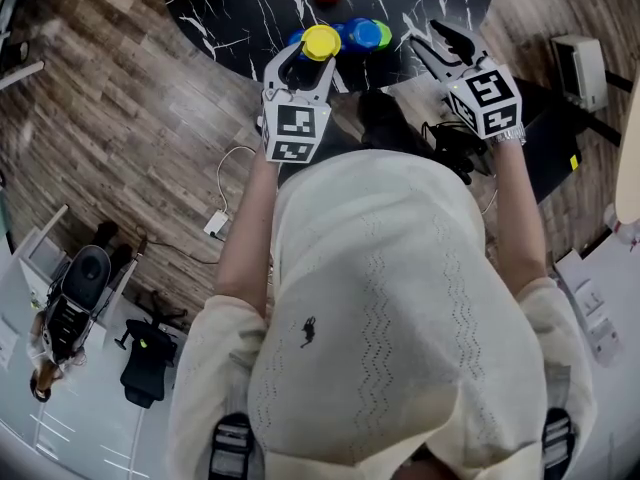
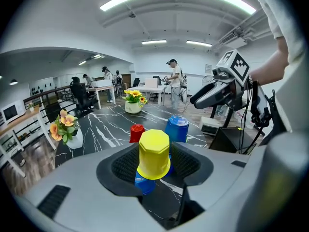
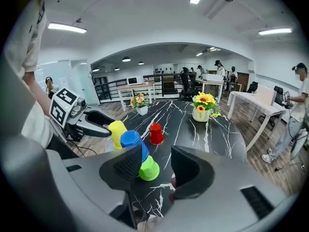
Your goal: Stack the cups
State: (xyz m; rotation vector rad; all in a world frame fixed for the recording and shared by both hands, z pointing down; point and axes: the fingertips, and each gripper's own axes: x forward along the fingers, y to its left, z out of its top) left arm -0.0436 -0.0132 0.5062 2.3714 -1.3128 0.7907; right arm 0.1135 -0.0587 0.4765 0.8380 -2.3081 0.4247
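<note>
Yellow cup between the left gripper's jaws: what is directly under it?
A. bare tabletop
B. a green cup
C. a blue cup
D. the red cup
C: in the left gripper view a blue cup shows from under the upturned yellow cup. The green cup sits under the other blue cup, and the red cup stands alone.

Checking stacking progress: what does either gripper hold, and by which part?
Right gripper: nothing. Left gripper: jaws either side of the yellow cup, atop a blue cup; whether they press cannot be told.
</note>
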